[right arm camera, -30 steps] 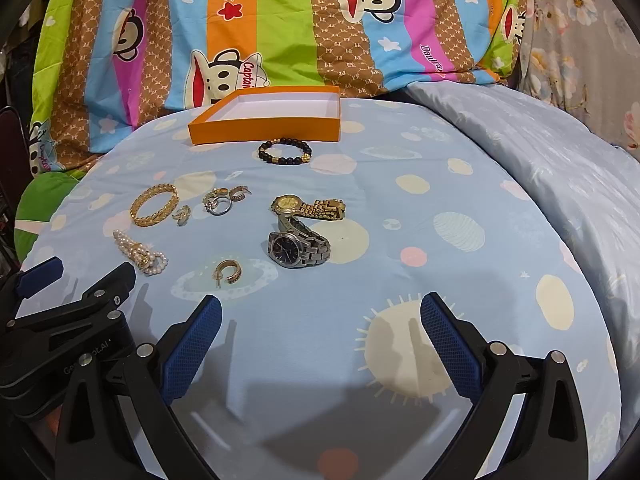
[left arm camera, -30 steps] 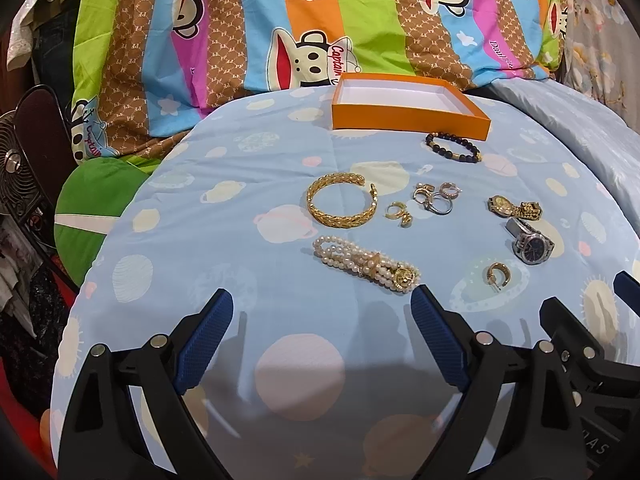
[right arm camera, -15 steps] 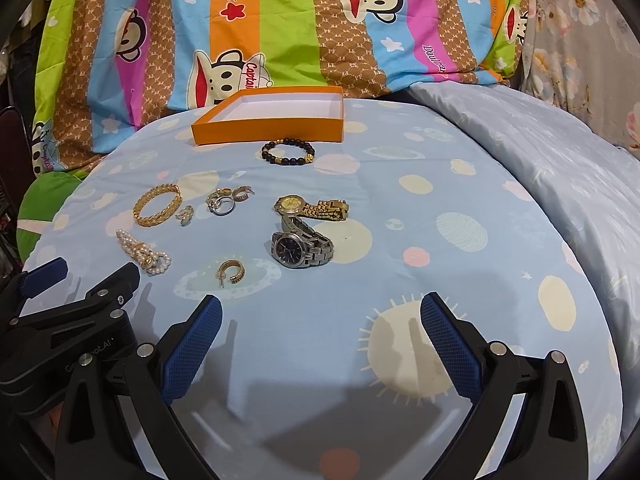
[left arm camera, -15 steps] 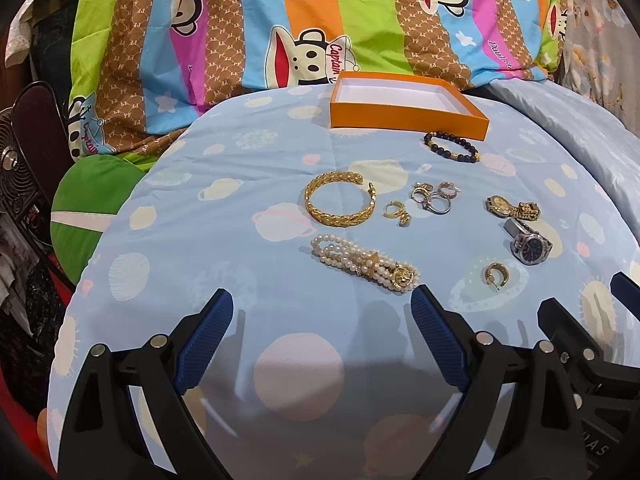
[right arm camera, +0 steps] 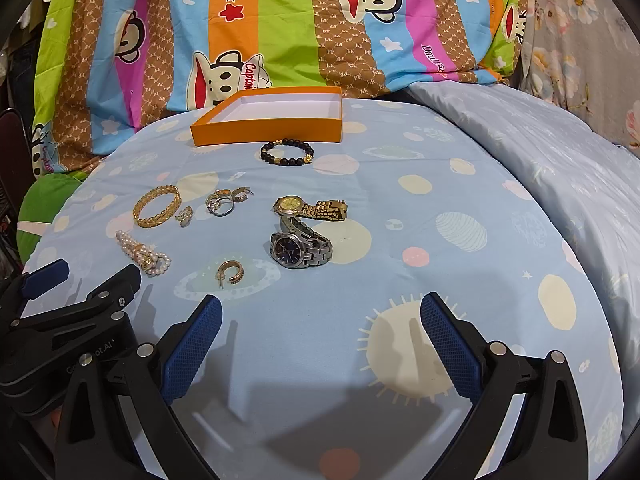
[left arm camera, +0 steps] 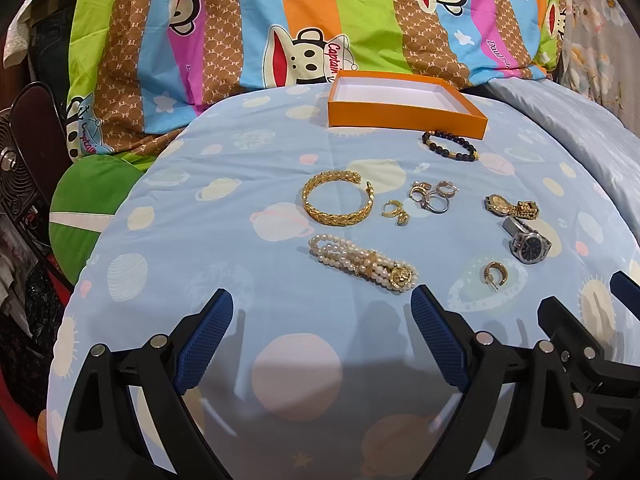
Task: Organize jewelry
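Observation:
An empty orange box (left arm camera: 404,119) (right arm camera: 268,132) sits at the far side of the blue bedspread. In front of it lie a black bead bracelet (left arm camera: 450,146) (right arm camera: 286,153), a gold bangle (left arm camera: 338,203) (right arm camera: 157,206), a pearl bracelet (left arm camera: 362,263) (right arm camera: 143,253), several small rings (left arm camera: 430,201) (right arm camera: 224,202), a gold watch (left arm camera: 510,206) (right arm camera: 310,208), a silver watch (left arm camera: 528,242) (right arm camera: 300,248) and a gold hoop earring (left arm camera: 495,274) (right arm camera: 231,273). My left gripper (left arm camera: 322,332) is open and empty, just short of the pearl bracelet. My right gripper (right arm camera: 320,336) is open and empty, short of the silver watch.
A striped cartoon-monkey quilt (left arm camera: 320,20) rises behind the box. A green cushion (left arm camera: 88,204) and a fan (left arm camera: 16,184) lie off the left edge. A pale blue duvet (right arm camera: 560,152) slopes away on the right.
Both grippers have drifted slightly; the jewelry sits a touch differently in each view. Nothing was taken hold of or moved.

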The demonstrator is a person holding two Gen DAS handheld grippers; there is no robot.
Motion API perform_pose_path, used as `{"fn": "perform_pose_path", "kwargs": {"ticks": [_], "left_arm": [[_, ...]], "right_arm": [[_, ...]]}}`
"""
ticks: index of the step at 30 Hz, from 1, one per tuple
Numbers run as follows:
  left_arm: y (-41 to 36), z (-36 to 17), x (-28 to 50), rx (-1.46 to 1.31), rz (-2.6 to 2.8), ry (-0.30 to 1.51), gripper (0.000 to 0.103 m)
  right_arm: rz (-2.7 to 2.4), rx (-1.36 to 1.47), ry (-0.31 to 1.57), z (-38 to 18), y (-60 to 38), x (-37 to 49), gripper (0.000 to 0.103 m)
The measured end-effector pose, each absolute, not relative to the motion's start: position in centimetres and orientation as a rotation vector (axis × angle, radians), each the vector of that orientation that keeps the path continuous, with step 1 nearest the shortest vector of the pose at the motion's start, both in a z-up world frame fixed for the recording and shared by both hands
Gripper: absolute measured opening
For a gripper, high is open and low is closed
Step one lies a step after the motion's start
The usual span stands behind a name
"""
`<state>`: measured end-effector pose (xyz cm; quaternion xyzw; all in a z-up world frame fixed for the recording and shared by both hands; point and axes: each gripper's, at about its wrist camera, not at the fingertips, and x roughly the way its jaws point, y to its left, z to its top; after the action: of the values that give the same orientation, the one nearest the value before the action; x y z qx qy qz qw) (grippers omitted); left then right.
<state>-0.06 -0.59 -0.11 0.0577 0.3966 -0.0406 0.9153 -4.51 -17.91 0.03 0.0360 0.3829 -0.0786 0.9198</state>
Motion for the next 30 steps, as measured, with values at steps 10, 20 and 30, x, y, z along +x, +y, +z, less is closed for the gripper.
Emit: {"fn": "perform_pose_path", "kwargs": {"ticks": [10,20,30], "left_arm": [[-0.59,-0.06,-0.04,0.119,-0.083,0.817,0.088],[-0.81,-0.08,-0.09,0.120,-0.085,0.817,0.088],[-0.75,-0.05,-0.05,0.120,-0.085,0.817,0.088]], "right_arm": [[-0.161,0.075,0.787,0.03,-17.91,-4.52,0.098],[-0.161,0.075,0.787,0.05,-17.96,-4.51,0.098],[-0.161,0.076,0.787,0.03,-17.97,-4.51,0.098]]}}
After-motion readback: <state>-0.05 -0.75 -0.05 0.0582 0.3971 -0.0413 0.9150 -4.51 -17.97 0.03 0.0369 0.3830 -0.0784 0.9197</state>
